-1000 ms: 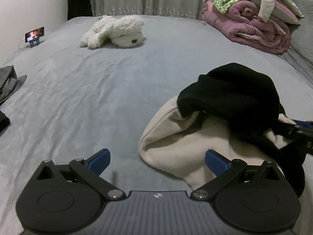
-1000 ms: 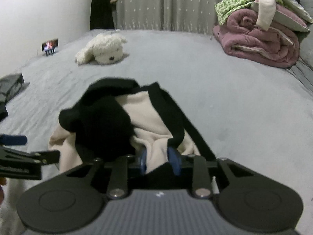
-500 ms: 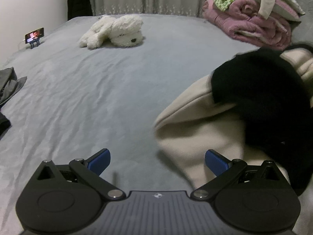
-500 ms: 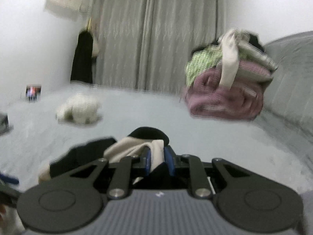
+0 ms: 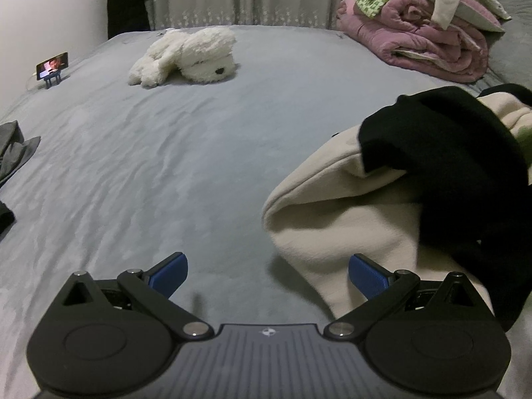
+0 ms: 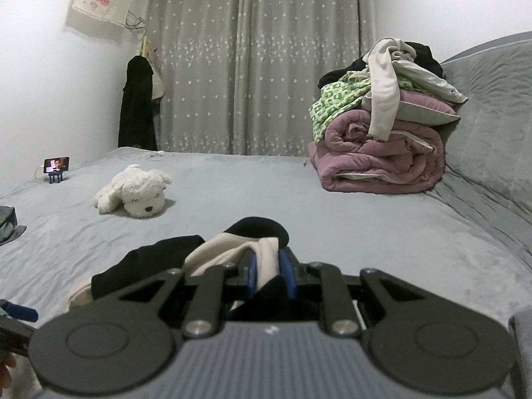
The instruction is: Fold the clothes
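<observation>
- Right tongs (image 6: 268,271) clenched on a fold of the cream-and-black garment (image 6: 232,249), cream cloth pinched between the blue pads (image 6: 288,271), black cloth bunched just below the pinch.
- Rest of the garment draped down and to the left of the right tongs, with a black lobe poking up just ahead of the tips.
- Left tongs (image 5: 267,274) released, blue pads spread wide, nothing between them, low over the grey bed (image 5: 166,166).
- Same garment (image 5: 349,219) just ahead and right of the left tongs: cream fleece bulging forward, its near edge touching or overlapping the right-hand pad (image 5: 367,274); black part heaped on top farther right.
- Left tongs also visible at the lower left edge of the right wrist view (image 6: 20,312), beside the hanging cloth.
- White plush dog (image 6: 134,194) lying well ahead and to the left of both tongs.
- Rolled pink quilt (image 6: 375,163) topped with a heap of clothes (image 6: 382,76) far ahead on the right, against the grey headboard.
- Small phone on a stand (image 5: 52,66) far ahead on the left edge of the bed.
- Grey cloth (image 5: 13,153) at the left edge, well apart from the tongs.
</observation>
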`<state>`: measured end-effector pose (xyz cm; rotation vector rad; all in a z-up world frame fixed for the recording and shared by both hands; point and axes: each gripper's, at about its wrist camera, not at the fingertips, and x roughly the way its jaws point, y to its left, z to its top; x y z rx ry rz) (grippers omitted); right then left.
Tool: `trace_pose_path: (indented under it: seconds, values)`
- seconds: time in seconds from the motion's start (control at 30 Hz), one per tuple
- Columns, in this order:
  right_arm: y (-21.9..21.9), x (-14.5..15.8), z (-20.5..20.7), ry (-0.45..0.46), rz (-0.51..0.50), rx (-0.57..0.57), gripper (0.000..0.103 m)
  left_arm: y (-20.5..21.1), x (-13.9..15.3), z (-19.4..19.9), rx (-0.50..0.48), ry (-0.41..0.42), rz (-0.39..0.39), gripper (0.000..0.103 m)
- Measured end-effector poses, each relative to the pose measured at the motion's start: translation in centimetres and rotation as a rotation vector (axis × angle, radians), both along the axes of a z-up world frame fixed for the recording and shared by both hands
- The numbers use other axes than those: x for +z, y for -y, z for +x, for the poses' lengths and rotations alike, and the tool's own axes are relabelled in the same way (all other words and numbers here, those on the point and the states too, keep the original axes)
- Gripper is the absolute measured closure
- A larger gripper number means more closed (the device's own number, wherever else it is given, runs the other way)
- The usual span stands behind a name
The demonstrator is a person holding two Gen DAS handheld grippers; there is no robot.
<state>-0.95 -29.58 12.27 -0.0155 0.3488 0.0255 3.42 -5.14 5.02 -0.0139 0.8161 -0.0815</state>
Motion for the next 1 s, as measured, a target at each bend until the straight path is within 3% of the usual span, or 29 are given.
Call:
trace_pose_path:
  seconds: [0.07, 0.2, 0.33, 0.53, 0.7, 1.0]
  values:
    - [0.2, 0.3, -0.3, 0.019, 0.033, 0.017, 0.087, 0.3, 0.4, -0.1, -0.024, 0.027, -0.003, 0.0]
    - [0.6, 2.1, -2.7, 0.152, 0.13, 0.139, 0.087, 1.2, 1.7, -0.5, -0.095, 0.118, -0.011, 0.0]
    - [-0.9, 2.8, -4.8, 0.245, 0.065, 0.27, 0.087, 1.7, 3.2, -1.2, -0.164, 0.199, -0.047, 0.0]
    - [-1.9, 2.7, -5.3, 0.231, -0.007, 0.337, 0.087, 1.0, 4.9, -2.6, -0.212, 0.264, -0.117, 0.0]
    - [-2.5, 2.3, -4.9, 0.187, 0.02, 0.376, 0.086, 0.8, 5.5, -3.0, -0.218, 0.292, -0.153, 0.0]
    - [-3.8, 2.0, -6.1, 0.169, 0.033, 0.5, 0.086, 1.9, 5.1, -2.2, -0.201, 0.291, -0.108, 0.0]
